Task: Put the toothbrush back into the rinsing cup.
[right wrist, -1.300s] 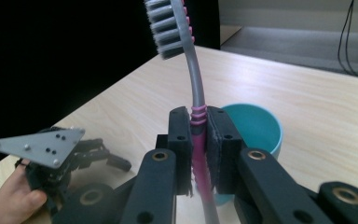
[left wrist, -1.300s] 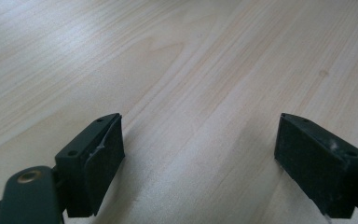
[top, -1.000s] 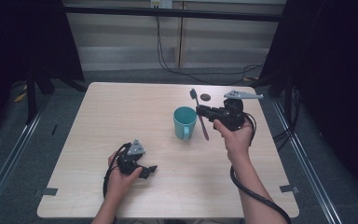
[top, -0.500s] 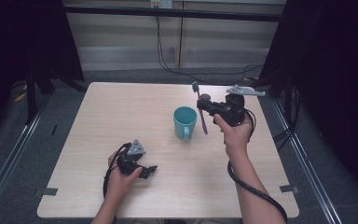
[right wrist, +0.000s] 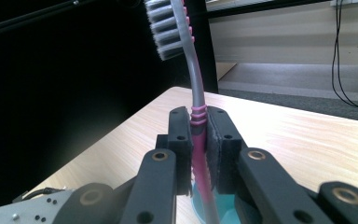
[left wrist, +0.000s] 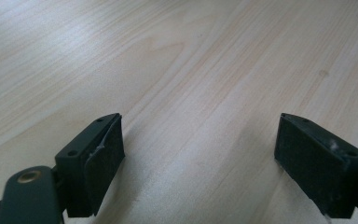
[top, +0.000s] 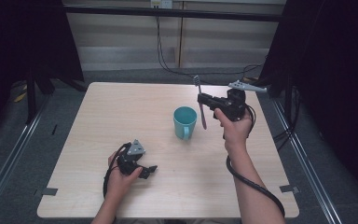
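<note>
- right gripper: jaws pressed together on the toothbrush, pinching its pink handle partway along the length; bristle head up, handle end pointing down.
- toothbrush position: held above the table, just right of the teal cup, lower tip close to the cup's rim.
- left gripper: jaws spread wide with nothing between them, resting low over the bare wood at the near left, well apart from the cup.
- step in hand, as judged: standing the toothbrush in the cup.
- procedure: shift the handle tip left until it sits over the cup opening, keep the brush close to upright, then lower steadily.
- hold the pinch firm until the tip is well inside; release early and the brush may tip out.
- avoid knocking the rim; the cup is light and unbraced.
</note>
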A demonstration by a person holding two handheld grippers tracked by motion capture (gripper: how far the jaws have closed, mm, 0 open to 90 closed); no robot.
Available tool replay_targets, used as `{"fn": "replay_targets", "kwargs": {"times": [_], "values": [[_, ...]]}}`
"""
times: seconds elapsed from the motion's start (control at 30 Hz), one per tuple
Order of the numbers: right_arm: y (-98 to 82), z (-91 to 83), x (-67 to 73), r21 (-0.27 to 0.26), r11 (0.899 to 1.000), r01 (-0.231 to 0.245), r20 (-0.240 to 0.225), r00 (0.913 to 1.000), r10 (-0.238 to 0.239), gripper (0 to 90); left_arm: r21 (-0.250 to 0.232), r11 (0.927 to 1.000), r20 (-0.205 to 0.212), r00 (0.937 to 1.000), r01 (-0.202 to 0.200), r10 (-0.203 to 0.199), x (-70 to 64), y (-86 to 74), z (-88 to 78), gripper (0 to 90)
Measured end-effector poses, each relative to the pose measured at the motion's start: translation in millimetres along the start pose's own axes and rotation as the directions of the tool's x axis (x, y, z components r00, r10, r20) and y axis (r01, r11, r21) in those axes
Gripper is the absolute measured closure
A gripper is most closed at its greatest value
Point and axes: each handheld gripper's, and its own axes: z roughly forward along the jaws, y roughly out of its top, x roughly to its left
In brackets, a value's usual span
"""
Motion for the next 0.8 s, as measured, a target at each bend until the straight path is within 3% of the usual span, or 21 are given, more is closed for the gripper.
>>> {"fn": "replay_targets", "kwargs": {"times": [0.8], "values": [[13.9,22.9,1.0,-0.009,1.000,0.021,-0.013,0.9997,-0.021,81.3,0.000,1.0000,0.000,1.0000,0.000,0.000,0.0,0.0,0.0,15.5]]}}
